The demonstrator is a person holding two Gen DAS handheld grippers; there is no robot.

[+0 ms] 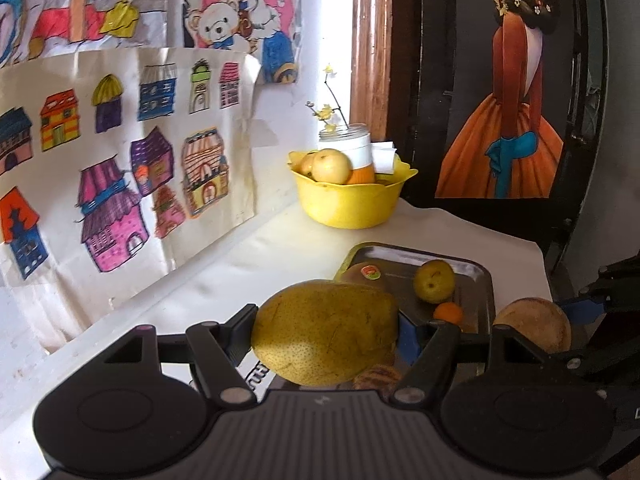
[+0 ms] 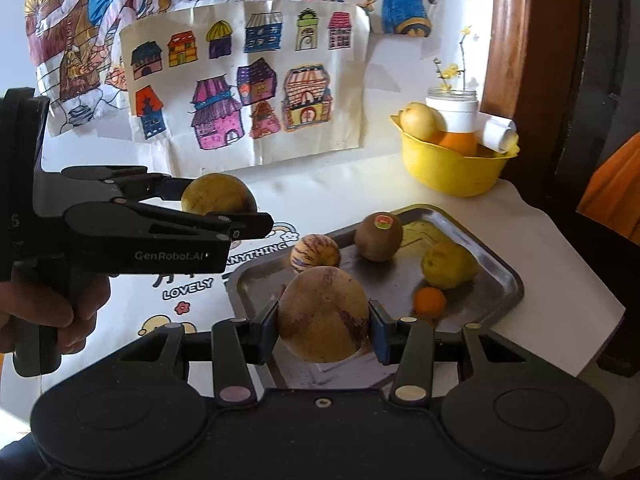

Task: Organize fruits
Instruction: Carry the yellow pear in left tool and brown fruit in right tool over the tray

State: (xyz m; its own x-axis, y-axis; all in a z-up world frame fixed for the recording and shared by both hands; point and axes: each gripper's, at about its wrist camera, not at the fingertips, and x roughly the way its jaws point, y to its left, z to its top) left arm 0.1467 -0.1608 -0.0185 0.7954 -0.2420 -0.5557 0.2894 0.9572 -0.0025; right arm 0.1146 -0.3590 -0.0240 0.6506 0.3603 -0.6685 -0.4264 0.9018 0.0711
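My left gripper (image 1: 326,330) is shut on a yellow-green speckled pear (image 1: 324,332), held above the table; it also shows in the right wrist view (image 2: 218,198). My right gripper (image 2: 324,324) is shut on a round tan striped melon (image 2: 323,314), held over the near edge of the metal tray (image 2: 500,264). On the tray lie a kiwi with a sticker (image 2: 378,236), a small striped fruit (image 2: 315,253), a yellow fruit (image 2: 448,266) and a small orange (image 2: 429,302). A yellow bowl (image 2: 452,168) at the back holds a pear and an orange.
A jar with a flower twig (image 2: 452,106) stands behind the bowl. Children's drawings (image 2: 248,88) cover the wall on the left. A dark framed picture (image 1: 504,80) stands at the right. The table edge (image 2: 600,332) runs close to the tray's right side.
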